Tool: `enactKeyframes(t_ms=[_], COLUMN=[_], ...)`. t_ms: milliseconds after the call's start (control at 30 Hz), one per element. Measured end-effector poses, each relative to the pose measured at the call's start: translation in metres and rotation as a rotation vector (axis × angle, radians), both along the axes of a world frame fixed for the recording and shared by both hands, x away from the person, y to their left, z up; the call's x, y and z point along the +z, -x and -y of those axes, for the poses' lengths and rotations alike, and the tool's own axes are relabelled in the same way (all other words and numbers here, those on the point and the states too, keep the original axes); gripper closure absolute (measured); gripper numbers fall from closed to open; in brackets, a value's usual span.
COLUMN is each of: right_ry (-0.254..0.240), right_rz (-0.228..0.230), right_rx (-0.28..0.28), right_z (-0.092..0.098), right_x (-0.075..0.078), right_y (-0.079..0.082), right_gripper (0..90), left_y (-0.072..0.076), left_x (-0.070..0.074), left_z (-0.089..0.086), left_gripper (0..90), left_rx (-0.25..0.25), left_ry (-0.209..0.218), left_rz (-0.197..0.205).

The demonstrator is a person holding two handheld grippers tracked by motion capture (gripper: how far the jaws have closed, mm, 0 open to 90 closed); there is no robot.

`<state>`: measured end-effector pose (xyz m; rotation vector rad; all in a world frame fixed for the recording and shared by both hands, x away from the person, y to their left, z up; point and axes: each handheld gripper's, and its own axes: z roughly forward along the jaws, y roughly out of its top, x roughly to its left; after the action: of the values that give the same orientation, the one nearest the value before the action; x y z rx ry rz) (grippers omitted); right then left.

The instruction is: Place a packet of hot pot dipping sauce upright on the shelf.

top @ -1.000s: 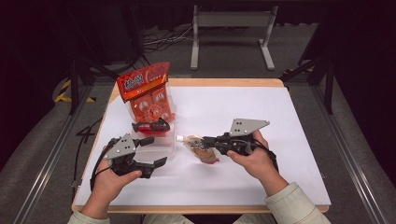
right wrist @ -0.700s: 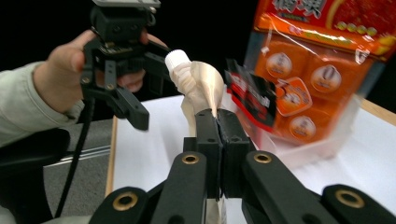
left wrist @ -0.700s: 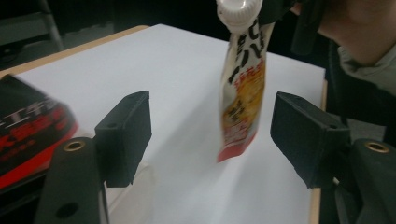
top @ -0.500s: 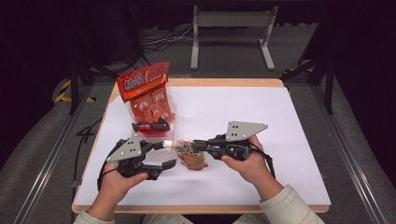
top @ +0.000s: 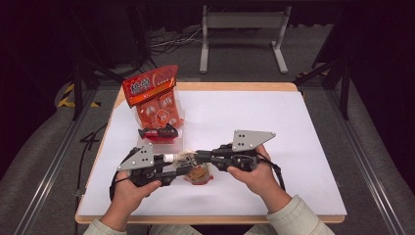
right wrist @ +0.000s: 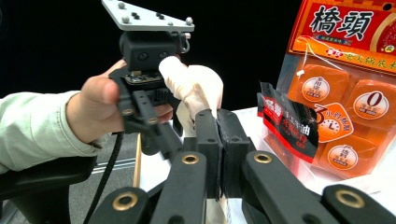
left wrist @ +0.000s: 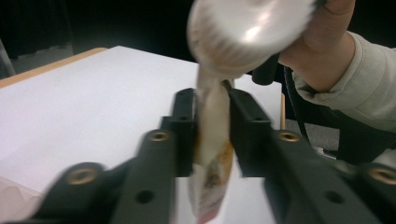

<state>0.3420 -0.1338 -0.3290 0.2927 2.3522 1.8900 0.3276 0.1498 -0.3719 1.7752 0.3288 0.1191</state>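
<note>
A small cream and orange sachet (top: 198,175) hangs above the white table between my two grippers. In the high view my left gripper (top: 183,164) points right and my right gripper (top: 198,156) points left, tips meeting at the sachet's top. The left jaws have just been closing and now press on the sachet (left wrist: 210,177) from both sides, left gripper (left wrist: 212,99) shut on it. My right gripper (right wrist: 217,122) is also shut, pinching the sachet's cream film (right wrist: 201,86). A blurred white round part sits above the left jaws.
A tall orange snack bag (top: 154,98) stands at the table's back left, also close by in the right gripper view (right wrist: 345,93). A dark red and black packet (top: 159,132) lies in front of it. The white sheet (top: 293,137) stretches to the right.
The right hand carried the sachet leftward to the left gripper. The left gripper, open a second ago, has closed on the sachet.
</note>
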Motion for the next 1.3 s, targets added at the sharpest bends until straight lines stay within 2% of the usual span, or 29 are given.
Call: enactKeyframes(t_ms=[33,100,200,367,433,633,700,900,1000,1067,1133,1300], right_ry=[-0.003,-0.011,-0.012,-0.01,-0.01,-0.018,-0.029,-0.024,-0.012,-0.026,-0.014,-0.03], right_rz=[0.0,0.003,0.009,0.016,0.021,0.056,0.052,0.054,0.049,0.045,0.045,0.029], right_rx=[0.002,0.011,0.02,0.023,0.018,-0.016,-0.029,-0.098,-0.14,-0.162,-0.191,-0.243], right_z=[0.0,0.0,-0.001,-0.001,-0.001,0.005,0.012,0.037,0.049,0.056,0.063,0.081], right_x=[0.0,0.0,0.001,0.002,0.003,0.007,0.009,0.004,-0.002,-0.004,-0.003,-0.002], right_y=[0.0,0.001,0.002,0.003,0.003,0.005,0.005,0.005,0.003,0.002,0.001,0.003], right_gripper=[89.5,89.2,88.1,86.3,84.3,66.9,61.4,56.5,54.9,52.3,48.0,43.8], left_y=[-0.001,0.0,0.0,0.002,0.001,-0.005,-0.005,-0.006,-0.006,-0.006,-0.004,-0.005], left_x=[0.0,0.001,0.006,0.012,0.014,0.025,0.031,0.043,0.047,0.049,0.052,0.058], left_z=[-0.001,-0.003,-0.005,-0.005,-0.006,-0.011,-0.015,-0.027,-0.033,-0.037,-0.042,-0.052], left_gripper=[81.9,86.2,87.8,88.6,88.7,88.9,89.0,89.0,88.9,88.9,88.9,88.9], left_rx=[-0.017,-0.024,-0.059,-0.068,-0.066,-0.094,-0.113,-0.09,-0.073,-0.064,-0.053,-0.022], left_ry=[0.013,0.012,-0.021,-0.052,-0.06,-0.106,-0.128,-0.125,-0.123,-0.132,-0.131,-0.128], left_rz=[-0.02,-0.01,0.003,0.028,0.024,0.023,0.028,0.041,0.027,0.025,0.026,0.044])
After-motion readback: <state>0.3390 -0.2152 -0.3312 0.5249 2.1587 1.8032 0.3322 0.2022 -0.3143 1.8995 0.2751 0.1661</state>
